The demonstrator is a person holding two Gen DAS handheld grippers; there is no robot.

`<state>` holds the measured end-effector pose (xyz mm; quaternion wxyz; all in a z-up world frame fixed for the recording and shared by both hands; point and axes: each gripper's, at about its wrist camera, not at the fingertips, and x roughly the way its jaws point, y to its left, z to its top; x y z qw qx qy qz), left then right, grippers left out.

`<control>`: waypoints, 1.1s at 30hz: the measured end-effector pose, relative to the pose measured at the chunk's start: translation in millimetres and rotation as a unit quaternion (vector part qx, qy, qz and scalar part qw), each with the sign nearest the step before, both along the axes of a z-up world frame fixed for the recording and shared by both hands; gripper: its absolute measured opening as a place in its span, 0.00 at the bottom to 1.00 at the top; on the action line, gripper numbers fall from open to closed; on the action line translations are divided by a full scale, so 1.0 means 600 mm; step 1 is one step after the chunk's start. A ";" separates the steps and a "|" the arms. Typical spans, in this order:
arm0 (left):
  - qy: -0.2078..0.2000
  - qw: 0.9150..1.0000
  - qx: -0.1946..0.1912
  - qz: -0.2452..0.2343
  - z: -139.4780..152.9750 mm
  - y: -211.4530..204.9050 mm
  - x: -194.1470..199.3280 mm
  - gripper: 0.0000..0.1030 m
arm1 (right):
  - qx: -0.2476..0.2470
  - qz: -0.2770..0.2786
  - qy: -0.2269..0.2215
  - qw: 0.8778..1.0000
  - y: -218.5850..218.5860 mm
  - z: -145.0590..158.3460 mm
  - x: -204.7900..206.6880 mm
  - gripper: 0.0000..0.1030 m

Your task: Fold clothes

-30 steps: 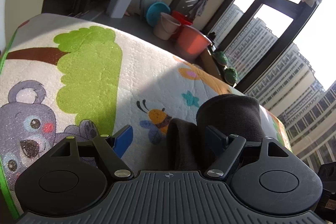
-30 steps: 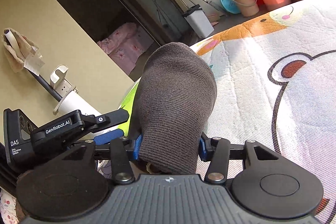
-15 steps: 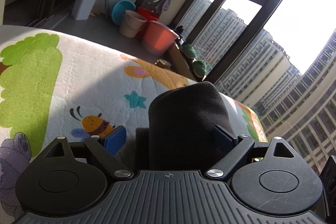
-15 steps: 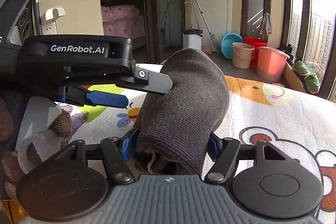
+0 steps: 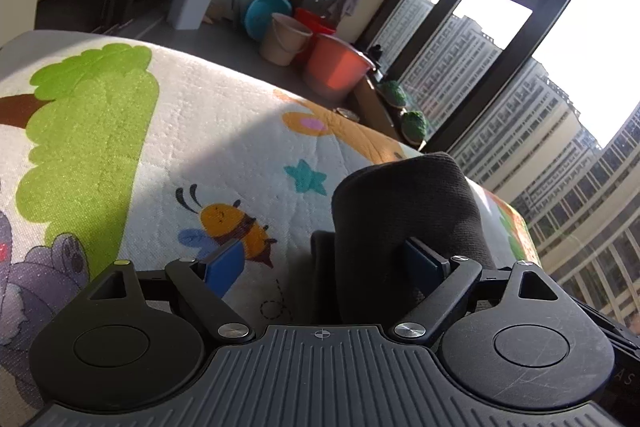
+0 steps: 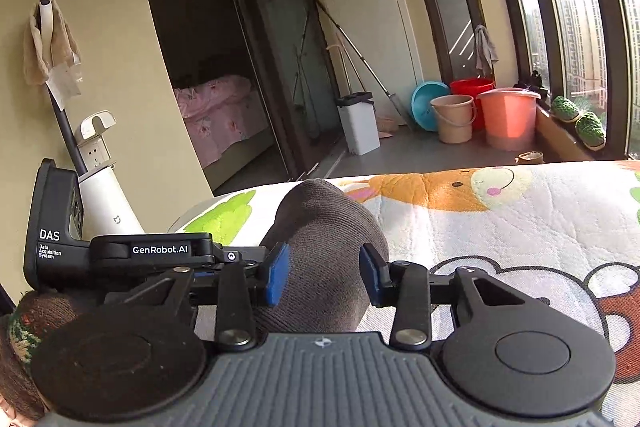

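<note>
A dark grey knit garment (image 6: 320,255) is bunched into a rounded lump above a cartoon-print mat (image 6: 500,227). My right gripper (image 6: 323,277) is shut on the knit garment, its blue pads pressing both sides. In the left wrist view the same garment (image 5: 404,211) stands against my right-hand pad (image 5: 420,261), while the left-hand pad (image 5: 224,263) is well apart from it. My left gripper (image 5: 320,263) is open. The left gripper's black body (image 6: 152,251) shows at the left of the right wrist view.
The mat (image 5: 180,147) has a green tree, a bee and bears printed on it. Beyond its far edge stand an orange bucket (image 6: 506,119), a beige bucket (image 6: 454,117), a blue basin (image 6: 426,101) and a white bin (image 6: 358,123). Large windows (image 5: 500,7) run along the right.
The right gripper has lowered and levelled with the garment still in it. The left gripper has shifted so the garment sits further right against one pad; its jaws stay wide.
</note>
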<state>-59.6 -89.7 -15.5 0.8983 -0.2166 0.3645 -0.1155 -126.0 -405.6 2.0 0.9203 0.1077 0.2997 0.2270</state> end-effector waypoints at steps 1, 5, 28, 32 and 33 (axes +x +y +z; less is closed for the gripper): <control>0.000 1.000 0.004 0.005 0.002 0.002 -0.001 0.85 | -0.007 0.005 0.006 1.000 0.009 -0.009 0.003 0.34; -0.020 1.000 -0.020 0.007 0.027 0.017 -0.019 0.77 | -0.035 0.020 0.014 0.999 0.035 -0.029 0.011 0.35; 0.017 0.999 -0.033 -0.018 -0.030 -0.002 -0.002 0.90 | 0.005 -0.022 0.049 0.999 0.009 -0.026 0.109 0.49; 0.022 0.998 -0.053 -0.021 -0.036 0.001 -0.001 0.90 | 0.056 -0.029 0.060 0.996 -0.043 -0.026 0.073 0.62; 0.025 0.998 -0.060 -0.022 -0.038 0.002 0.000 0.90 | 0.073 -0.029 0.077 0.994 -0.051 -0.037 0.072 0.66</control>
